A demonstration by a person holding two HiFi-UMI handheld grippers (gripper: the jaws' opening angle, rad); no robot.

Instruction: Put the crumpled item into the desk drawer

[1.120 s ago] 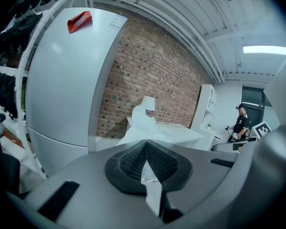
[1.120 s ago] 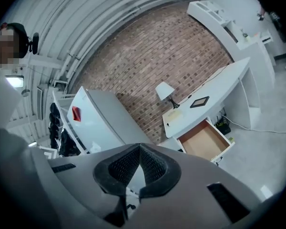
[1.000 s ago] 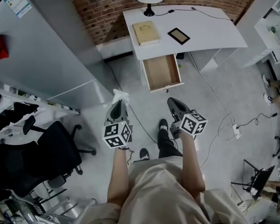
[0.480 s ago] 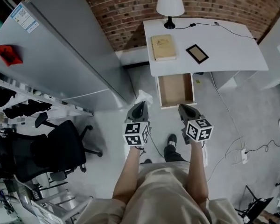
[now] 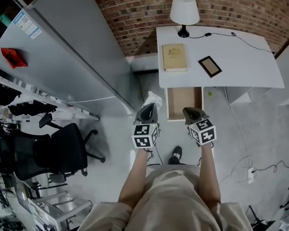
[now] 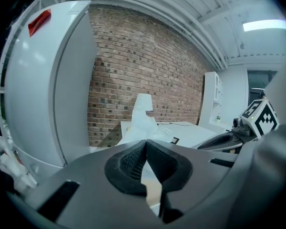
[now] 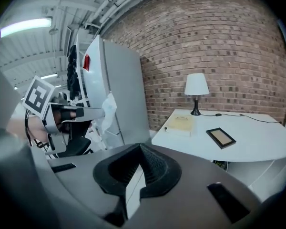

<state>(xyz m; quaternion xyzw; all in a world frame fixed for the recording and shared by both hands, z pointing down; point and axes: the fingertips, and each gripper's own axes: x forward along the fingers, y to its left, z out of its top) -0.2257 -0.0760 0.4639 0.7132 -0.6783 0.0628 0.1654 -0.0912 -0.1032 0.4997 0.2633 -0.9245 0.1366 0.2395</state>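
Walking up to the desk, bringing the open drawer (image 5: 184,102) under the tabletop's (image 5: 241,66) front edge from well ahead to just beyond both tools. Pinching the paper (image 5: 153,99) in the left hand-held gripper (image 5: 148,109) beside the drawer's near left corner, nearing the drop. Keeping the right hand-held gripper (image 5: 190,111) pressed together, empty.

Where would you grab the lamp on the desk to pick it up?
Probably by the thin dark stem of the lamp, just under the shade, coming in level from the front edge of the white desk. The shade looks too wide for the jaws, and the lamp stands upright.
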